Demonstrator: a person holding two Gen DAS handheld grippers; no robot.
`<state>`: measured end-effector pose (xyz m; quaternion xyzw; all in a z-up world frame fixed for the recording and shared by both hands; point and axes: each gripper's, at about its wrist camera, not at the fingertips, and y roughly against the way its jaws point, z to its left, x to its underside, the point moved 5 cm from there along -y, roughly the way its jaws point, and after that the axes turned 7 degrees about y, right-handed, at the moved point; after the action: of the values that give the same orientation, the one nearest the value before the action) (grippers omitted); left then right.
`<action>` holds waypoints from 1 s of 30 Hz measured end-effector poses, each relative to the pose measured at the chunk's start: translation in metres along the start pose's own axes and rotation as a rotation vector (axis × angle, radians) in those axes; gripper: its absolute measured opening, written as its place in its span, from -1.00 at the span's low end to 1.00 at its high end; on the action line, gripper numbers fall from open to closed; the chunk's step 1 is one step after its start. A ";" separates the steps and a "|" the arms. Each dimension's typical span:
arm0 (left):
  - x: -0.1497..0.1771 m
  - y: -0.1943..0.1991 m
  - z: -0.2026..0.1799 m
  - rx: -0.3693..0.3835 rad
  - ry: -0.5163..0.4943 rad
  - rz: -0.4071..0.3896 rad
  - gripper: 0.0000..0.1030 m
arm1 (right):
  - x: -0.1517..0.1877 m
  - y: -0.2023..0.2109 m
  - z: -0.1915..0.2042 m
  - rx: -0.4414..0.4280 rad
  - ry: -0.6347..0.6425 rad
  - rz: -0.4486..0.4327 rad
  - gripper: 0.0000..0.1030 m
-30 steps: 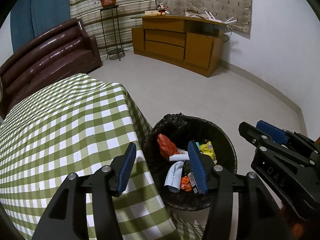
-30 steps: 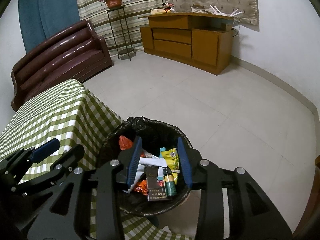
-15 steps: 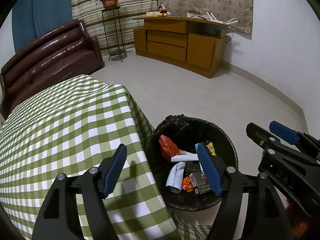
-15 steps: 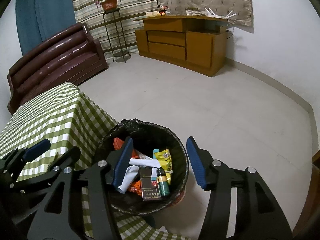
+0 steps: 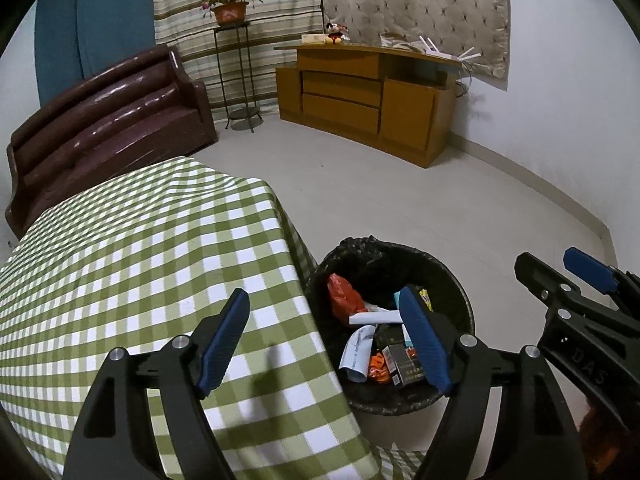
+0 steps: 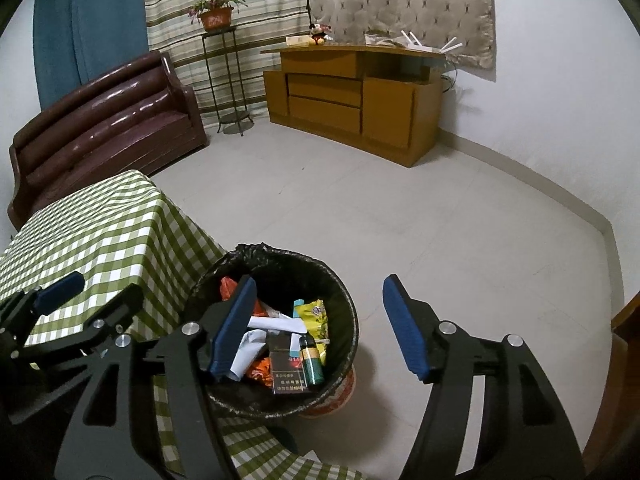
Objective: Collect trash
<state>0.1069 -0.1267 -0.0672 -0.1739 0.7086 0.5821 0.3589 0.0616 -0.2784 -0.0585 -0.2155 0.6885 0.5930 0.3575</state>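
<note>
A round bin with a black liner (image 5: 456,292) (image 6: 344,300) stands on the floor beside the table. It holds several pieces of trash: an orange wrapper (image 5: 342,298), white paper (image 6: 276,323), a yellow snack bag (image 6: 317,318), a dark cigarette pack (image 6: 289,374) and a small green bottle (image 6: 311,362). My left gripper (image 5: 326,338) is open and empty, over the table's edge and the bin. My right gripper (image 6: 320,330) is open and empty, above the bin's right side. Each gripper shows in the other's view.
The table has a green and white checked cloth (image 5: 132,256) (image 6: 100,220). A brown sofa (image 5: 108,120), a plant stand (image 5: 236,76) and a wooden cabinet (image 5: 360,96) stand along the far walls. A wooden edge (image 6: 626,340) is at the right.
Both grippers have opened wider and pulled back and up from the bin. The trash in the bin lies the same.
</note>
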 end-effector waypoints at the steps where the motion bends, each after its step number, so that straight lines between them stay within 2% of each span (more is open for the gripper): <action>1: 0.001 0.004 0.002 0.000 0.004 -0.004 0.46 | 0.001 0.003 0.001 0.001 0.004 -0.003 0.25; 12: 0.007 0.041 0.018 -0.021 0.026 -0.056 0.53 | 0.003 0.033 0.016 -0.004 0.031 -0.039 0.27; 14: 0.008 0.047 0.022 -0.028 0.030 -0.066 0.54 | 0.003 0.039 0.019 -0.005 0.039 -0.050 0.39; 30: 0.020 0.098 0.043 -0.055 0.057 -0.132 0.58 | 0.007 0.080 0.027 -0.013 0.056 -0.095 0.39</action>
<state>0.0408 -0.0569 -0.0157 -0.2464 0.6893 0.5712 0.3713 0.0056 -0.2351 -0.0122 -0.2667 0.6835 0.5736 0.3642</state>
